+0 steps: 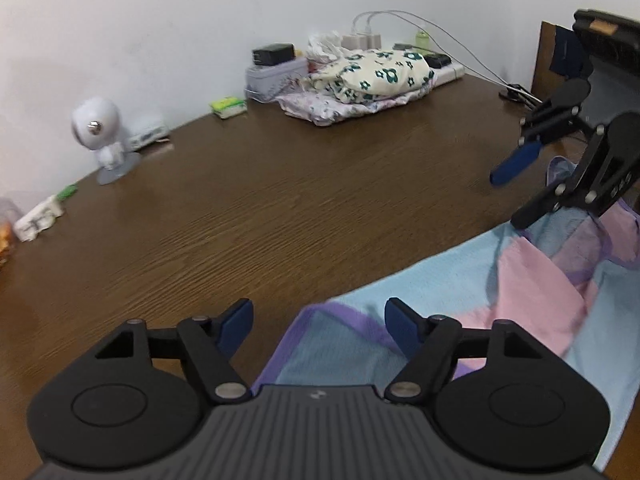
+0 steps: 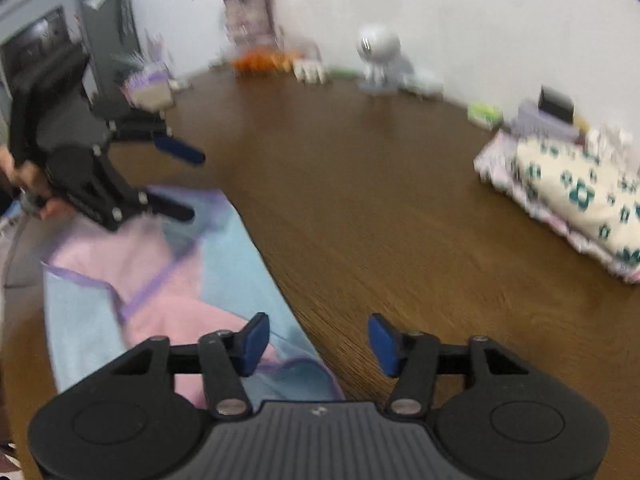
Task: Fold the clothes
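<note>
The soft, terry-like pale blue and pink cloth with lilac trim [image 1: 532, 280] lies rumpled along the dark wood-grain table's [image 1: 280, 200] lower right – long axis running lower left to upper right – beneath the left gripper [image 1: 319, 326] and right gripper [image 2: 318, 340], both released – white wall behind.

a white round-headed figurine [image 1: 102, 136] stands on the brown wooden desk [image 1: 280, 200] near the wall. beside it lie a green packet [image 1: 228, 106] and a grey tin [image 1: 276, 76] bearing a black box [image 1: 274, 54]. white cables [image 1: 440, 36] trail behind.
</note>
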`<control>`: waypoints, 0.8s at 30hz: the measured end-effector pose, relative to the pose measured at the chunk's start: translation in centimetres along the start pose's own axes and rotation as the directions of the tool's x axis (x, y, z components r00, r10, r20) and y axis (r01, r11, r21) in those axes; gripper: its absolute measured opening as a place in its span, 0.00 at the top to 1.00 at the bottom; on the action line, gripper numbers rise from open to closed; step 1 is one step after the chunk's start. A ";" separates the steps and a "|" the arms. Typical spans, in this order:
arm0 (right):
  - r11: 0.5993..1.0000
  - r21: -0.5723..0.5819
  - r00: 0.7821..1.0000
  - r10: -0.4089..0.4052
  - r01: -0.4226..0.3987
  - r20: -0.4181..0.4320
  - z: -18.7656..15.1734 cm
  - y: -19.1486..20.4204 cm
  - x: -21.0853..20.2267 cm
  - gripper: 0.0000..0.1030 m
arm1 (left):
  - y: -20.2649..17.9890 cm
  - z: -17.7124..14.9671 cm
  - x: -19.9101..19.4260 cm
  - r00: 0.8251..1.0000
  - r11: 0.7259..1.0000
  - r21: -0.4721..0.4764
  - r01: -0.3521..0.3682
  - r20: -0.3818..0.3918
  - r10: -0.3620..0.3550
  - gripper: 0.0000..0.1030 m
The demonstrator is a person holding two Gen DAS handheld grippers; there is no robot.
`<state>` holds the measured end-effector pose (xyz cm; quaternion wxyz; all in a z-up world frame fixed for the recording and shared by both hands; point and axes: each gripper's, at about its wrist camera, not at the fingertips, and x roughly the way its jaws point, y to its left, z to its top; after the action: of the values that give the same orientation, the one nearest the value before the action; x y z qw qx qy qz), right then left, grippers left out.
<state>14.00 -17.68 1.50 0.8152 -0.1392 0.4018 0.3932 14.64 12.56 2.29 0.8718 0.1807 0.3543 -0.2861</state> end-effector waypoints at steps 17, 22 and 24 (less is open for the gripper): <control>0.981 -0.170 0.992 -0.082 0.098 0.097 -1.7 4.0 -3.6 0.97 | -2.5 -1.9 -5.2 0.995 0.997 0.073 -0.013 0.103 0.005 0.94; 0.964 -0.244 0.989 -0.080 0.108 0.121 -3.7 7.8 -7.0 0.97 | -5.4 -6.3 -7.7 0.997 0.997 0.082 0.007 0.075 -0.013 0.94; 0.963 -0.256 0.995 -0.067 0.082 0.070 -5.0 9.0 -6.7 0.97 | -6.2 -8.2 -7.4 0.999 0.997 0.080 -0.011 0.032 0.008 0.91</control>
<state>2.00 -18.06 4.23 0.8161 -0.2475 0.3163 0.4154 2.17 14.74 1.30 0.8706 0.2129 0.3280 -0.2986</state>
